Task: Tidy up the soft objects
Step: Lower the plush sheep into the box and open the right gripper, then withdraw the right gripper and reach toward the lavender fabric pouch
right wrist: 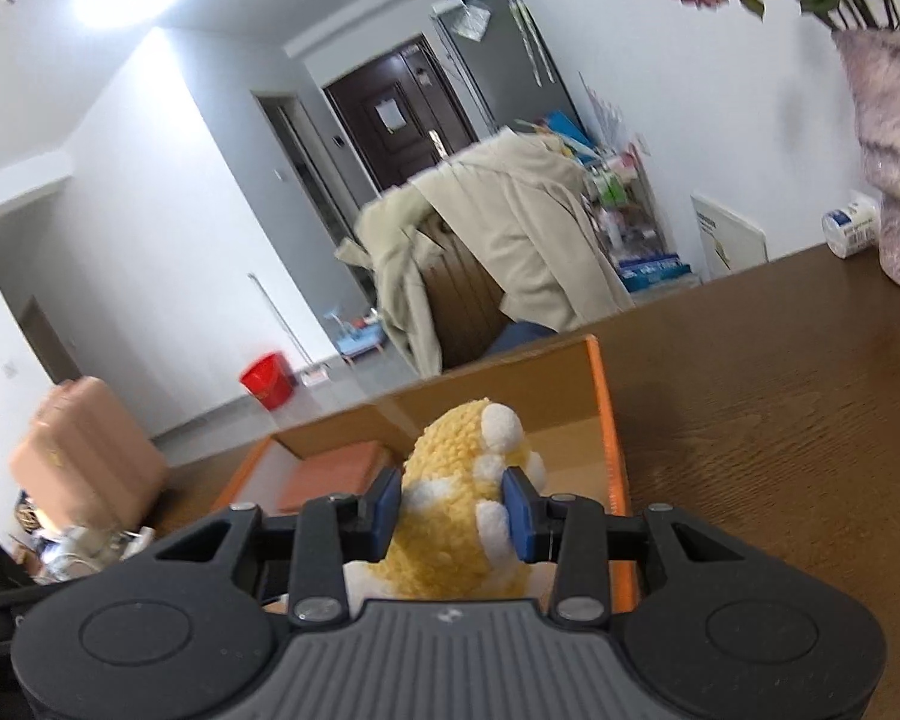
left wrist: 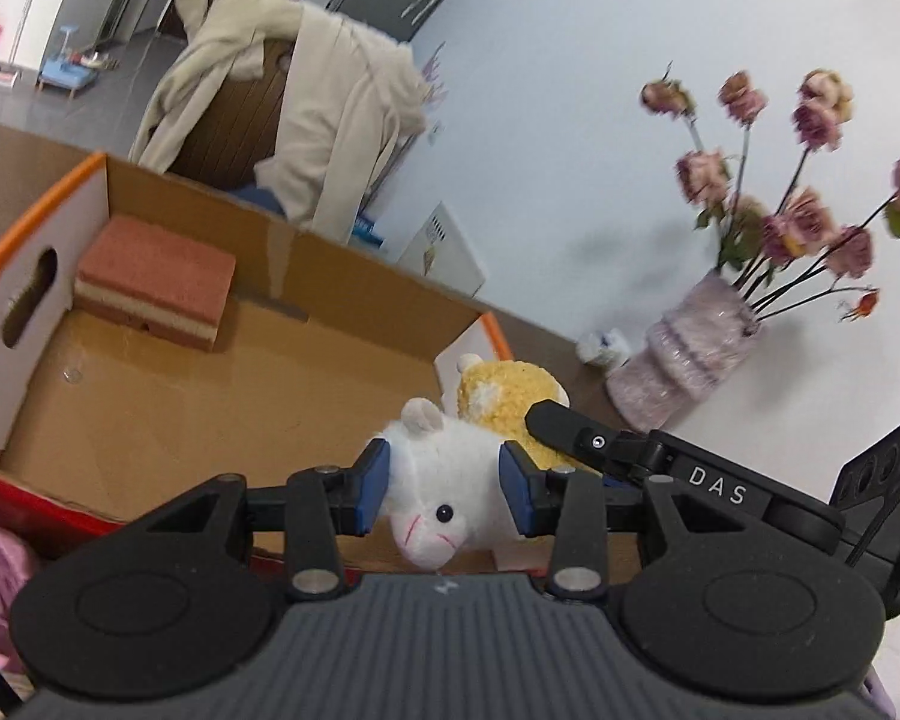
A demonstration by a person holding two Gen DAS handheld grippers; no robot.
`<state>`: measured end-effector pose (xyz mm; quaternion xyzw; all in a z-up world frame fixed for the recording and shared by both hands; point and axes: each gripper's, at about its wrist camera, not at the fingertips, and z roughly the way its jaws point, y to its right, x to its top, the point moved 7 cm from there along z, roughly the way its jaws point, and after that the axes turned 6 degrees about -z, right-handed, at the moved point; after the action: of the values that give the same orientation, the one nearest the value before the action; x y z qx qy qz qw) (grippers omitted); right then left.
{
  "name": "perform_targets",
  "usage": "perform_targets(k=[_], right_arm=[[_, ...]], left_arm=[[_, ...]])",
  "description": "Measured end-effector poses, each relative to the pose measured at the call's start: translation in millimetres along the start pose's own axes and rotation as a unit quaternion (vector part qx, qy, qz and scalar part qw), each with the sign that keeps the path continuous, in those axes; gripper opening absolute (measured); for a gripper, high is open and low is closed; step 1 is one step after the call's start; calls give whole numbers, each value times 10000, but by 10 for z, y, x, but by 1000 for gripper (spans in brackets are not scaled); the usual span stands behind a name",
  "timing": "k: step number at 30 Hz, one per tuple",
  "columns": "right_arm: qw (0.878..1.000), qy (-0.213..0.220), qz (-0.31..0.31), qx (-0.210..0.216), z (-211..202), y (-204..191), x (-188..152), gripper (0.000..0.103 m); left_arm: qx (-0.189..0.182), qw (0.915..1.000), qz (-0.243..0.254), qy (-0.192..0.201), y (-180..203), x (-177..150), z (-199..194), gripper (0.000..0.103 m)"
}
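Plush toys fill both grippers. Seen from the left wrist, the left gripper [left wrist: 444, 489] has its blue fingers [left wrist: 373, 483] pinched on the sides of a white plush animal [left wrist: 435, 495], whose pink snout and black eye point down toward the camera. It hangs in the air over the near edge of an open cardboard box [left wrist: 150, 408] with orange-trimmed flaps. A pink and cream sponge [left wrist: 156, 282] lies in the far corner of that box, against its back wall.

Just beyond the white toy, a yellow plush toy [left wrist: 510, 402] with white patches sits near the box's right corner, and the right gripper's black arm reaches in across it from the right.

The right wrist view shows the right gripper [right wrist: 453, 510] with its blue fingers [right wrist: 519, 513] squeezing the yellow plush toy [right wrist: 462, 516] from both sides. The toy is held up in front of the box [right wrist: 606, 420], with the sponge [right wrist: 330, 474] visible to its left.

The box stands on a dark brown wooden desk [right wrist: 780, 420]. Farther along the desk, by the white wall, stands a pale lilac vase [left wrist: 684, 360] of dried pink roses [left wrist: 810, 216]. A beige coat [left wrist: 330, 120] hangs over a wooden chair [left wrist: 234, 120] behind the desk.
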<state>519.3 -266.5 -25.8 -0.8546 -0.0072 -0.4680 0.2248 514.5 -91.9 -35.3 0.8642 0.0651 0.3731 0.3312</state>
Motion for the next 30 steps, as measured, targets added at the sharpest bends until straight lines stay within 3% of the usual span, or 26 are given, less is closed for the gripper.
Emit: perform_targets(k=[5, 11, 16, 20, 24, 30], right_arm=[[9993, -184, -53, -320, 184, 110, -137, 39], [9963, -221, -453, -702, 194, 78, -198, 43], [9947, 163, -724, -707, -255, -151, -10, 52], [9914, 310, -1131, -584, -703, -408, 95, 64], [9863, 384, -1525, -507, -1145, -657, 43, 75], [9827, 545, -1701, -492, -1692, -917, -144, 78]], left_arm=[[219, 9995, -17, -245, -62, -84, 195, 41], [280, 9988, 350, -193, 80, -83, -58, 46], [422, 9945, 890, 361, 275, 40, -773, 70], [929, 9820, 1421, 832, 300, 36, -1425, 82], [1360, 9707, 1657, 1090, 218, -79, -1955, 85], [1665, 9608, 1775, 1327, 149, -308, -2534, 90]])
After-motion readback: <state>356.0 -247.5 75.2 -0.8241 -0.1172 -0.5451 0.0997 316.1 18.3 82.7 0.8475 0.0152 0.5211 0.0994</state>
